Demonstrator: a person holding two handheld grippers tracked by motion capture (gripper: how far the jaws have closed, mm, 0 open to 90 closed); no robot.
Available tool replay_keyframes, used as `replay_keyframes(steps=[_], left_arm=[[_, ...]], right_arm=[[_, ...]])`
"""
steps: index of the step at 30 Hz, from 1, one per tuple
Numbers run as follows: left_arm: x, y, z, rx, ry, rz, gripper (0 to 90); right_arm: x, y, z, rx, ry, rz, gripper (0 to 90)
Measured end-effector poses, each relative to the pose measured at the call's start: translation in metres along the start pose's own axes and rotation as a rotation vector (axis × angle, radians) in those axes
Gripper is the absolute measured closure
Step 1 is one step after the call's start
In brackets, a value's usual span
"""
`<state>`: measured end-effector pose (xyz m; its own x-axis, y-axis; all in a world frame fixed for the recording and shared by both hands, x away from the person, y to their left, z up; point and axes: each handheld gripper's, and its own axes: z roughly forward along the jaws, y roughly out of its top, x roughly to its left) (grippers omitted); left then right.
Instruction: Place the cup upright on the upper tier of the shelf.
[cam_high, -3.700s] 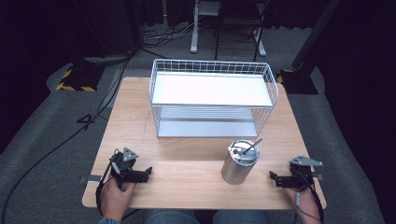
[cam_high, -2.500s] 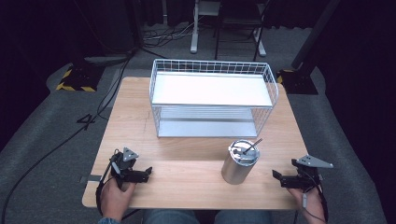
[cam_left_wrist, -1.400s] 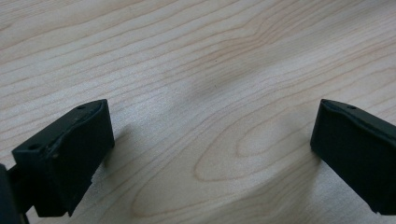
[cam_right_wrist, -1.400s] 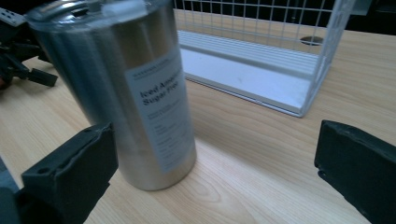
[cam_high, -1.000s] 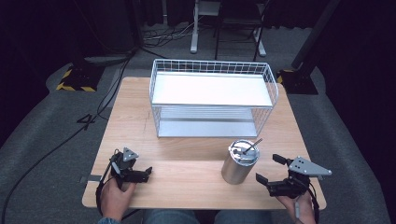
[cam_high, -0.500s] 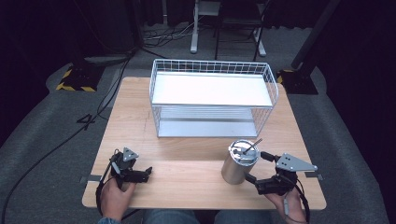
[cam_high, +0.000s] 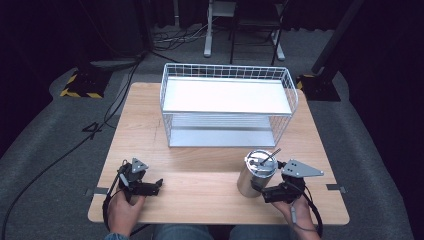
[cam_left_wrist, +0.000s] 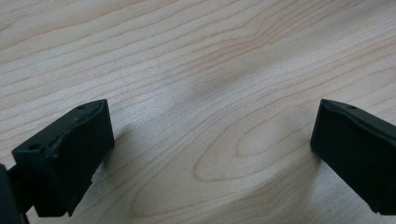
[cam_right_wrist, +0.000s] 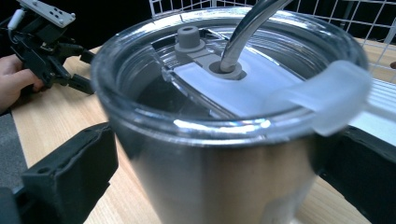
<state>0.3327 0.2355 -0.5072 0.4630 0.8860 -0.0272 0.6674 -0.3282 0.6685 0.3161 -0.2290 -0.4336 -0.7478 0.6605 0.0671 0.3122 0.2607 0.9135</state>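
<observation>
Both grippers are sitting low at the table's (cam_high: 200, 180) near edge. Right gripper (cam_high: 263, 192) is spreading its jaws wide around the steel tumbler (cam_high: 256, 173), which is standing upright between them before the wire rack (cam_high: 227, 102). Left gripper (cam_high: 152, 187) is gaping wide over bare wood, its hand (cam_high: 122, 210) resting flat.

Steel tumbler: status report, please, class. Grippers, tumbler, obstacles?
Right gripper open, jaws either side of steel tumbler. Left gripper open, idle on table. Tumbler upright, lid and straw on. Wire rack behind, apart.
</observation>
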Motion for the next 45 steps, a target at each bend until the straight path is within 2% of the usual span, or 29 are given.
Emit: replay_keyframes(steps=[8,16,19,26,39,45], left_arm=[[0.000,0.000,0.000,0.000,0.000,0.000,0.0],[0.000,0.000,0.000,0.000,0.000,0.000,0.0],[0.000,0.000,0.000,0.000,0.000,0.000,0.0],[0.000,0.000,0.000,0.000,0.000,0.000,0.0],[0.000,0.000,0.000,0.000,0.000,0.000,0.0],[0.000,0.000,0.000,0.000,0.000,0.000,0.0]], right_arm=[[-0.001,-0.002,0.012,0.001,-0.009,0.011,0.0],[-0.002,-0.005,0.018,-0.021,-0.009,0.030,0.0],[-0.001,-0.007,0.023,-0.019,-0.025,0.029,0.0],[0.000,-0.010,0.024,-0.042,-0.026,0.051,0.4],[0.003,-0.007,0.022,-0.032,-0.063,0.010,2.8],[0.003,-0.001,0.019,-0.030,-0.066,0.022,3.8]])
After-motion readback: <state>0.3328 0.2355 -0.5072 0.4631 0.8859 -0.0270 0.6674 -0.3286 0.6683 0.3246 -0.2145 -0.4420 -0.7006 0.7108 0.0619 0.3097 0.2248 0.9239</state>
